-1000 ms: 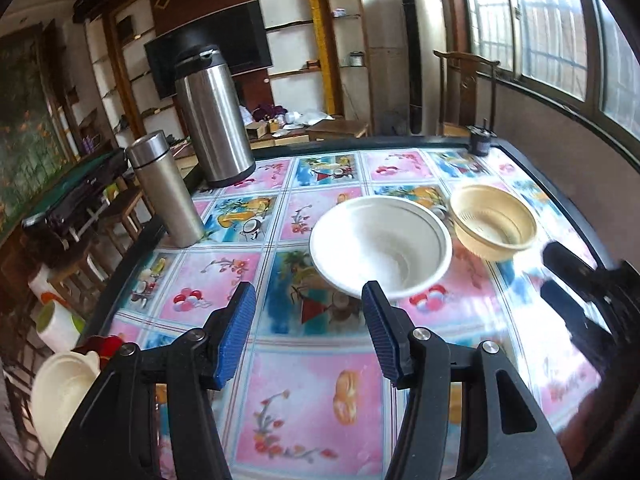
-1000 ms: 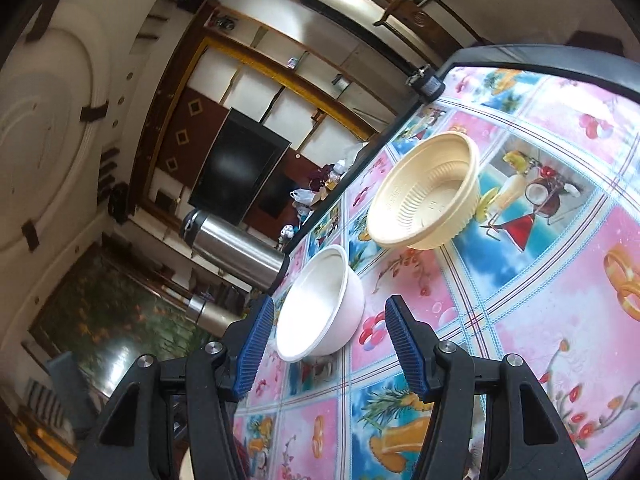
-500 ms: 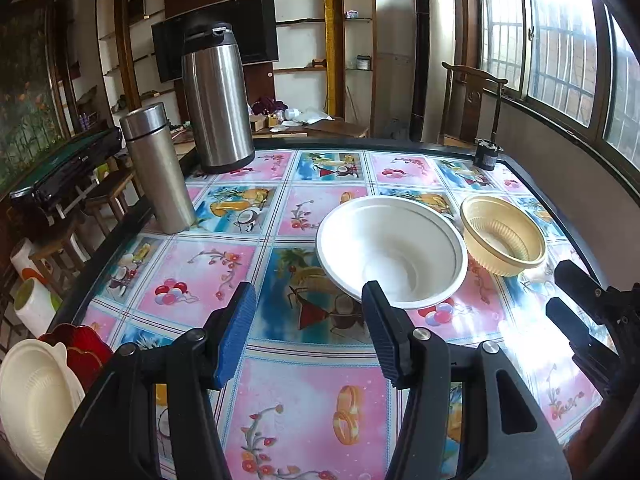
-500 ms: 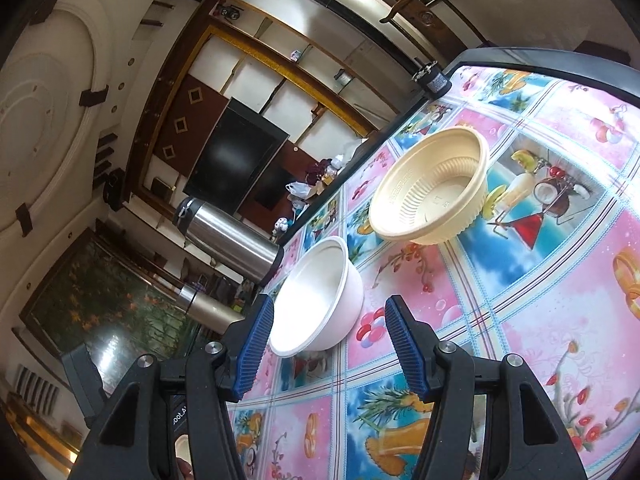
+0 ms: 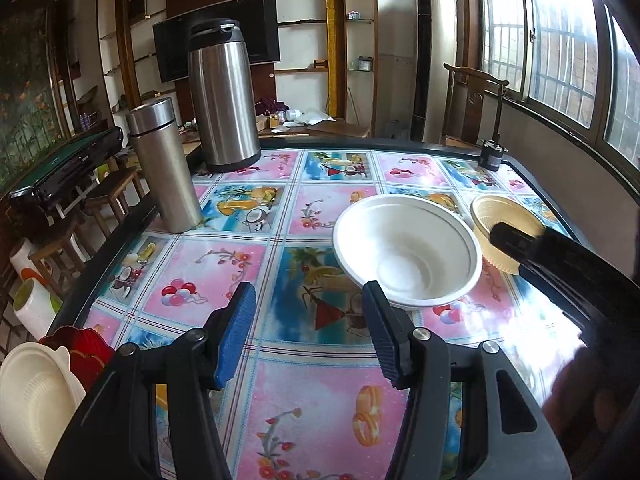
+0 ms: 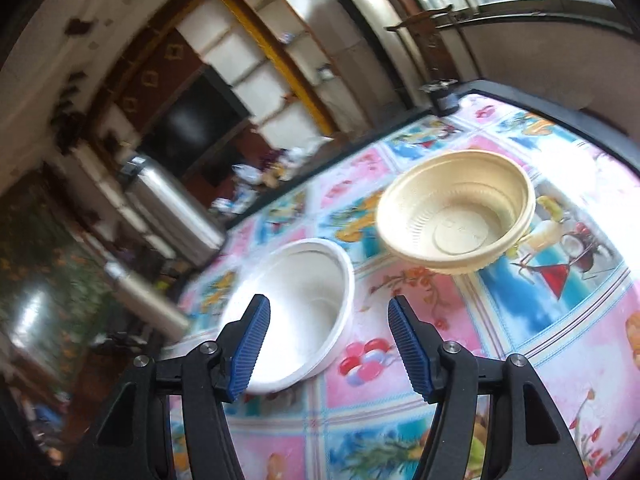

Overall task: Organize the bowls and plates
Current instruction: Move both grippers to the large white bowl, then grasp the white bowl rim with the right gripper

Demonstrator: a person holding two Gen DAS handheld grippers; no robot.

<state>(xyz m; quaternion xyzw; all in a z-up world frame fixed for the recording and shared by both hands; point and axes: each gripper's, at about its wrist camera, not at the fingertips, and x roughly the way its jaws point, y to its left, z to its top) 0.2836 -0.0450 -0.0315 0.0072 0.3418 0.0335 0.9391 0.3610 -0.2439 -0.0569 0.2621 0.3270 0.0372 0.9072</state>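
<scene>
Two bowls (image 5: 408, 248) on table, tongs (image 5: 308, 336) parted.

White bowl (image 5: 408, 248) upright on table, cream ribbed bowl (image 5: 496, 220) just beside it

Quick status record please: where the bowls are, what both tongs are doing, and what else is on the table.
white bowl: round white plastic bowl, upright on the patterned tablecloth, empty
beige bowl: ribbed beige plastic bowl, upright, right of the white one, empty
left tongs: open, holding nothing, short of the white bowl
right tongs: open, holding nothing, near the white bowl's rim
flasks: tall steel thermos jug and slimmer steel flask at the far left
stack off table: cream plate and red dish, lower left
</scene>
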